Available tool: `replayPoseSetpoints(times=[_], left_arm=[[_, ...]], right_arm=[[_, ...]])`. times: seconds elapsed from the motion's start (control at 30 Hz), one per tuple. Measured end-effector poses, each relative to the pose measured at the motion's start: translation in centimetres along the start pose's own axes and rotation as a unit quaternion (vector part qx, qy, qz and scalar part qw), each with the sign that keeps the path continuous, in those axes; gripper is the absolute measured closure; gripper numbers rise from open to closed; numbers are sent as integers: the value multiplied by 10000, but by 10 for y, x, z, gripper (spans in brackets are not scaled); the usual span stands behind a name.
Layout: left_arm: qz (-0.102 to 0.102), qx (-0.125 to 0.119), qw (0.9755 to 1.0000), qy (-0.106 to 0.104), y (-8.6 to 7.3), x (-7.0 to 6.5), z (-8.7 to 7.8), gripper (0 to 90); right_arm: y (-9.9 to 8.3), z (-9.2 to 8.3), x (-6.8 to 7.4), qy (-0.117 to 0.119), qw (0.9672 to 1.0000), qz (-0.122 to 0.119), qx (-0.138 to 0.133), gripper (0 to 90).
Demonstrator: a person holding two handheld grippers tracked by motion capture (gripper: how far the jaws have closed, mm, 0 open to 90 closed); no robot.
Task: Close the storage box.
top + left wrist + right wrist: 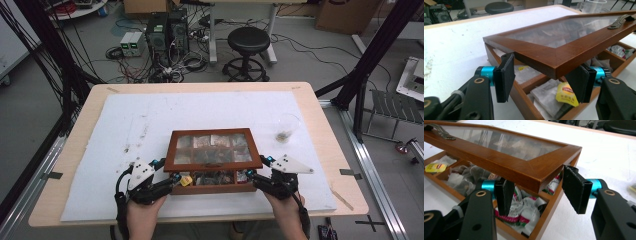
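Tea box (212, 187) sits on the white mat of the desk (320, 107), straight ahead of both my tools; its glass-paned lid (212, 148) is raised at the near edge, hinged along the far side, so the front row of compartments lies uncovered beneath it.

Left tool (173, 181) at the lid's near-left corner; in the left gripper view its pads (504, 77) stand apart, one to either side of that corner (554, 65), the lid's underside just above them; I judge neither pad presses the wood. Right tool (251, 176) mirrors it at the near-right corner (536, 176); pads (573, 192) apart, the corner between and slightly above them, no clamp that I can see.

Relation that matters: the lid's near edge runs crosswise between the two tools, each tool about equally close to its own corner, the metal handle (621, 21) at the middle of that edge, away from both.

Inside: a yellow tea bag (567, 93) just beyond the left tool; red-and-green sachets (524, 212) just under the right one; my judgement is that a falling lid could pinch either.

Clear cup (286, 127) well off beyond the right tool.
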State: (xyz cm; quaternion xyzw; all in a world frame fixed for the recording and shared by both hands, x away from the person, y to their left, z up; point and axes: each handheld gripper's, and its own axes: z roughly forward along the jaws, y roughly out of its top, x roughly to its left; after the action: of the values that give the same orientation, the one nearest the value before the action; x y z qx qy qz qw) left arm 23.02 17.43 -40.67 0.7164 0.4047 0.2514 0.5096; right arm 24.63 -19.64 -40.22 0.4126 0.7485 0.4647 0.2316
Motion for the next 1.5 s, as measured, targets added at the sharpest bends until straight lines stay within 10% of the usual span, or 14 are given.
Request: replayPoseSetpoints(times=[1.5], left_arm=[[6,753,9970,-185,-40,-12,-3,402]], right_arm=[[-48,-8,6,220,9979,198,580,458]])
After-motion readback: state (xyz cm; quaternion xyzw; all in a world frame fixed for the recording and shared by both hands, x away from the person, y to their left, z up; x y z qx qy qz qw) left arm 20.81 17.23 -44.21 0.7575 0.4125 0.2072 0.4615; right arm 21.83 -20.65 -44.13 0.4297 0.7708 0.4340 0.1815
